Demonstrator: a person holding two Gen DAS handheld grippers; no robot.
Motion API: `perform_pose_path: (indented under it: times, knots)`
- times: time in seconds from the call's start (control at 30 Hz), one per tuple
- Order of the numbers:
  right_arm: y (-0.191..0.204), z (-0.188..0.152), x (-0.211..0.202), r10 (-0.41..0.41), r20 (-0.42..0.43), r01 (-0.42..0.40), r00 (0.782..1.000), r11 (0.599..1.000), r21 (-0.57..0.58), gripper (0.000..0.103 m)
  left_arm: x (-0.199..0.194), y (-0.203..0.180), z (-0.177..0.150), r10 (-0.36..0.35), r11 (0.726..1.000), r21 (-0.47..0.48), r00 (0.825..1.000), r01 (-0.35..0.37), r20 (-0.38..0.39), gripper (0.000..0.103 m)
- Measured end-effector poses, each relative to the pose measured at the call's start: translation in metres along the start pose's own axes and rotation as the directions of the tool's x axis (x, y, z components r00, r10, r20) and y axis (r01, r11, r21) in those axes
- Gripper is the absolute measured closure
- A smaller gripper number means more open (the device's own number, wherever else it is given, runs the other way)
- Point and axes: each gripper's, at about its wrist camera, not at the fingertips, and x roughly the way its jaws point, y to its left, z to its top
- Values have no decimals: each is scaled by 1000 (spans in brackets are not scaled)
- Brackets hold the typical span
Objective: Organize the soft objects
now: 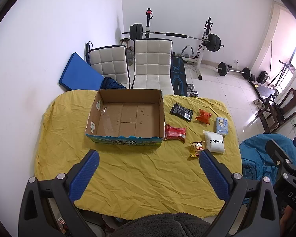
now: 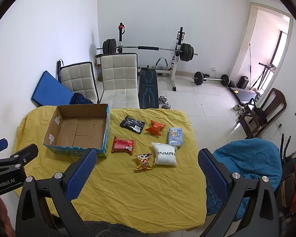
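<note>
An empty cardboard box (image 1: 92, 116) (image 2: 51, 130) stands on the yellow-covered table (image 1: 128, 173) (image 2: 128, 187). To its right lie several soft packets: a black pouch (image 1: 181, 111) (image 2: 132, 124), an orange snack bag (image 1: 203, 116) (image 2: 155, 127), a pale blue tissue pack (image 1: 222, 125) (image 2: 175, 136), a red packet (image 1: 175, 132) (image 2: 122, 145), a white ONMAX pack (image 1: 214, 142) (image 2: 164, 154) and a small cartoon snack bag (image 1: 196, 148) (image 2: 144, 161). My left gripper (image 1: 149, 156) hovers open above the table's near half. My right gripper (image 2: 147, 156) is open too, nothing between its fingers.
Two white chairs (image 1: 152, 63) (image 2: 119, 77) stand behind the table, a blue mat (image 1: 79, 73) leans on the wall. A weight bench and barbell rack (image 2: 148, 49) fill the back. A blue cloth-covered seat (image 2: 246, 164) stands right of the table.
</note>
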Motion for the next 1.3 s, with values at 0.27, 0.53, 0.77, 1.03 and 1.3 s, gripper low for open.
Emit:
perform_pose_path:
  times: [0.27,0.53,0.77,1.03,1.3]
  knots:
    - [3,4,-2,9,6,-9,1000,1000,1,0,1,4,1,1,1000,-2,1000,-1,7,0]
    - [5,10,-4,2,15,-2,1000,1000,6,0,0,3,2,3,1000,1,1000,-3,8,0]
    - [6,11,-6,-2,20,2,1000,1000,3,0,-2,5,6,-2,1000,-1,1000,2,11,0]
    - [6,14,-8,-1,27,1,1000,1000,6,0,-7,6,7,0,1000,1,1000,0,14,0]
    - [8,16,-12,3,33,-4,999,1000,12,0,-7,8,9,2,1000,0,1000,-2,17,0]
